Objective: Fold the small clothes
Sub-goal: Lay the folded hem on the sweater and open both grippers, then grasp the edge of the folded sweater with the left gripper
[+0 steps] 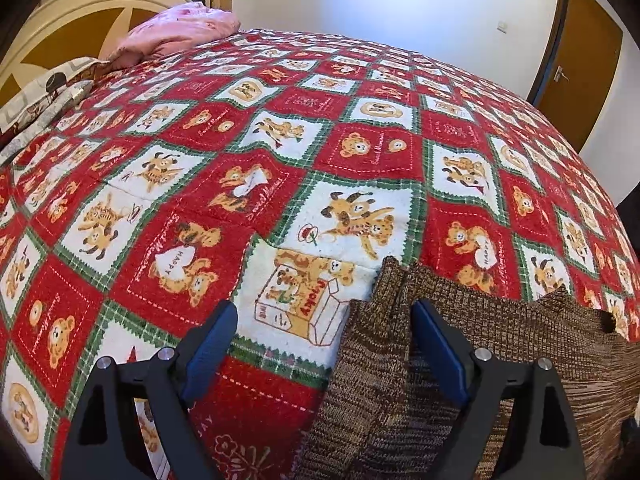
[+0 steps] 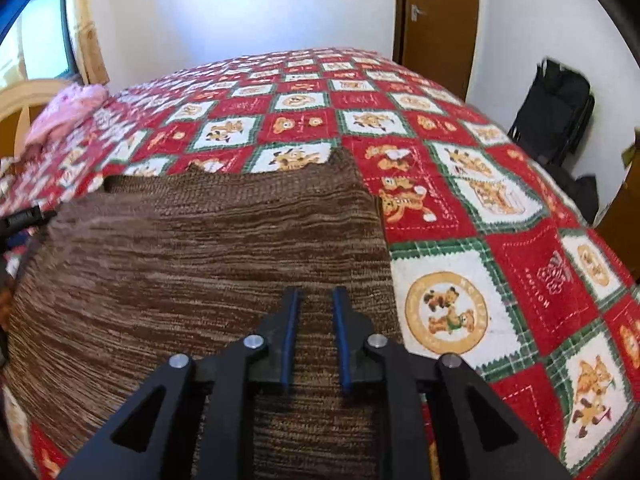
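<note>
left gripper (image 1: 324, 320): spread wide, nothing pinched — brown knit garment (image 2: 200, 248) edge bunched between its fingers | right gripper (image 2: 316, 300): narrowly parted above the knit, gripping nothing | garment lies on bedspread (image 2: 500, 240), directly below and ahead of both | risk: bunched left edge — loose ridge may spoil the fold

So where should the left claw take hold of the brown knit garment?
Best guess: the raised, rumpled edge of the brown knit garment facing the left claw, coming from the bare quilt side. It stands off the bed; elsewhere the knit lies flat.
</note>
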